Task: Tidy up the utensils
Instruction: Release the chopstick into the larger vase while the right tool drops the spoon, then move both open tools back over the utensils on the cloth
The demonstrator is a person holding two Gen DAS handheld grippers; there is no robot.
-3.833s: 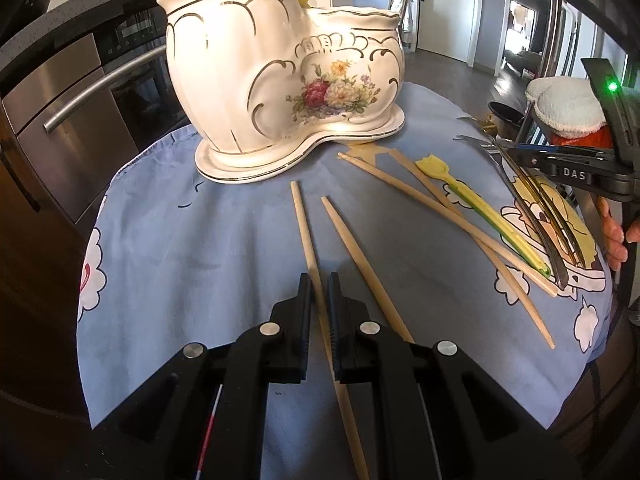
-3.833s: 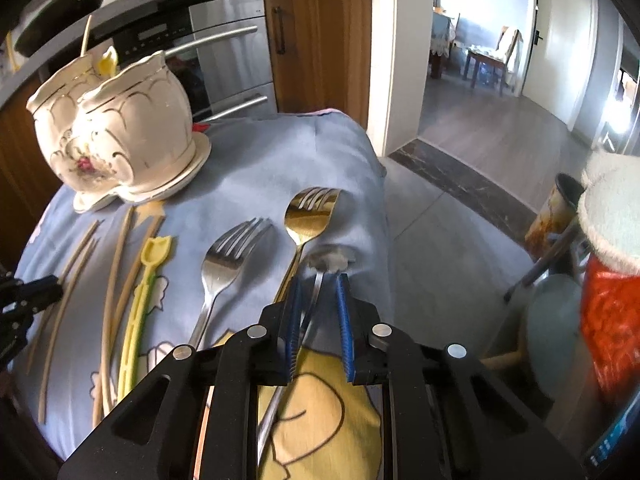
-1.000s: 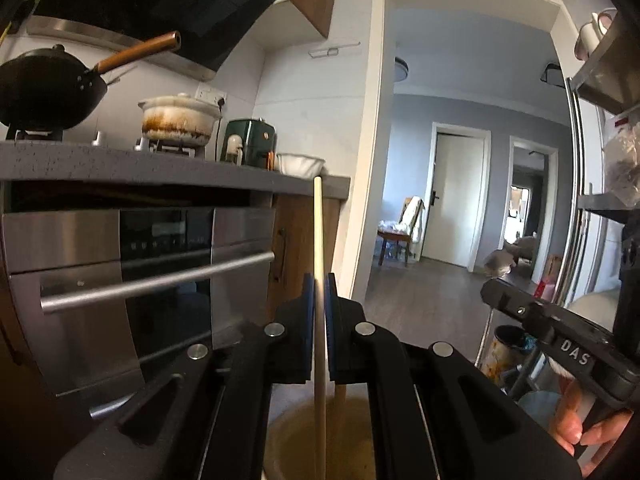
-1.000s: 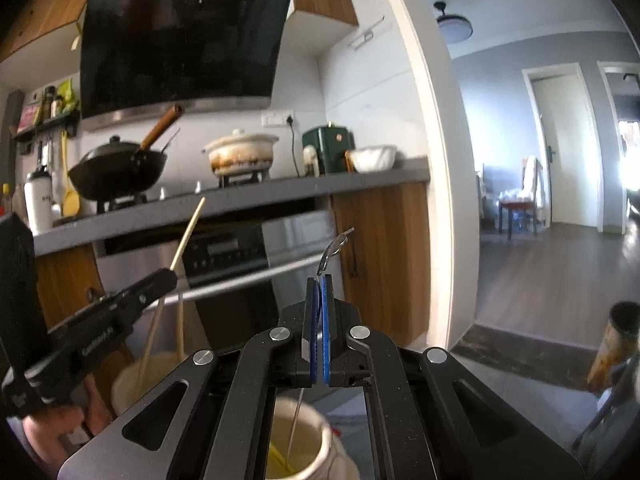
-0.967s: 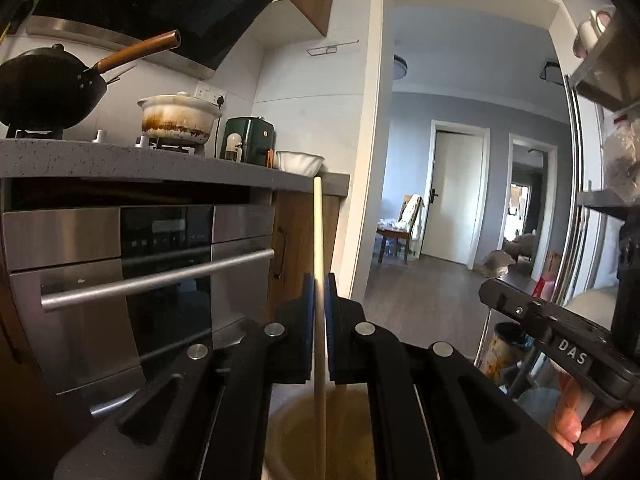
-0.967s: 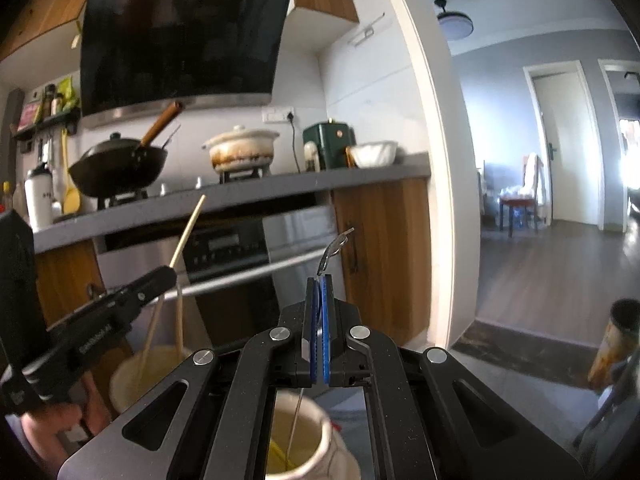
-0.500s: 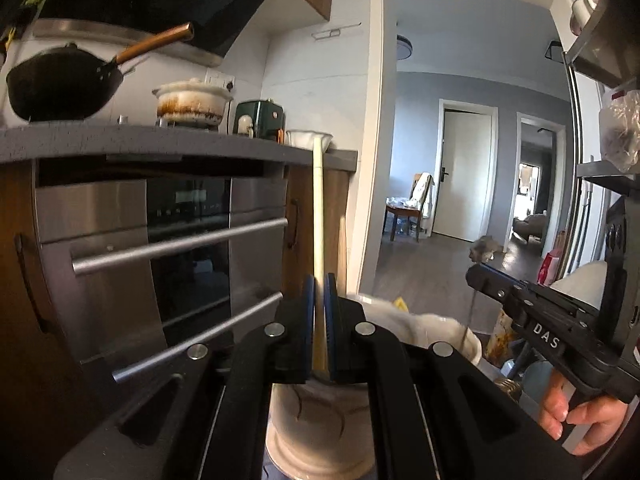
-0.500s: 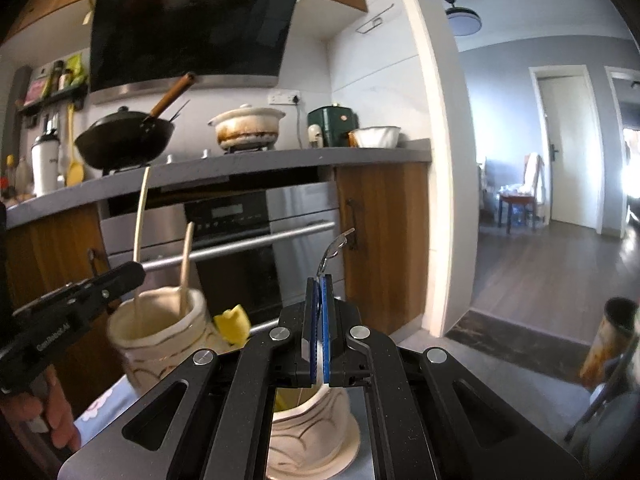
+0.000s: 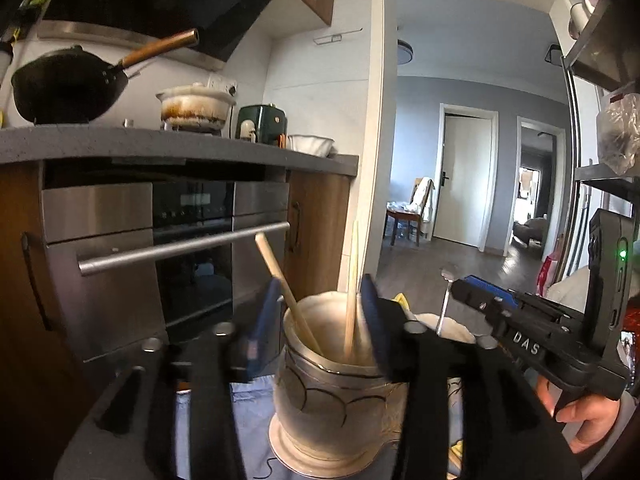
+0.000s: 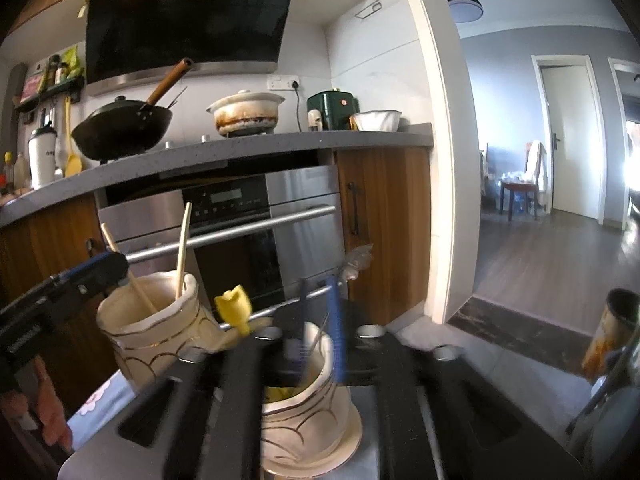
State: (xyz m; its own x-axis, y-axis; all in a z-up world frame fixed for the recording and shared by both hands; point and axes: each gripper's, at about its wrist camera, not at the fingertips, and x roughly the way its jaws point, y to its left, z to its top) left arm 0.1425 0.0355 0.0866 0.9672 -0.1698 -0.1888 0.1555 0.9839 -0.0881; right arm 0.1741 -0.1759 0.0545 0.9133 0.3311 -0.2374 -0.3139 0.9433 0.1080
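A cream ceramic two-pot holder stands on the blue cloth. In the left wrist view its taller pot (image 9: pixel 328 384) holds two wooden chopsticks (image 9: pixel 351 292), one upright and one leaning left. My left gripper (image 9: pixel 318 316) straddles that pot's mouth, jaws opening, pads clear of the chopsticks. In the right wrist view the lower pot (image 10: pixel 308 404) sits under my right gripper (image 10: pixel 318 316), whose jaws are opening. A metal spoon (image 10: pixel 355 265) stands loose between them, handle down in the pot. A yellow utensil (image 10: pixel 234 308) sticks up between the pots.
An oven with a steel bar handle (image 9: pixel 180 246) stands close behind the table. The counter above carries a black wok (image 10: pixel 120 130) and a white pot (image 10: pixel 246 114). A hand (image 9: pixel 584 420) holds the right gripper. An open doorway (image 10: pixel 560 240) lies to the right.
Both grippers sank toward the holder, then their jaws came apart. The chopstick left the left jaws and now stands in the taller pot; the spoon is released in the lower pot.
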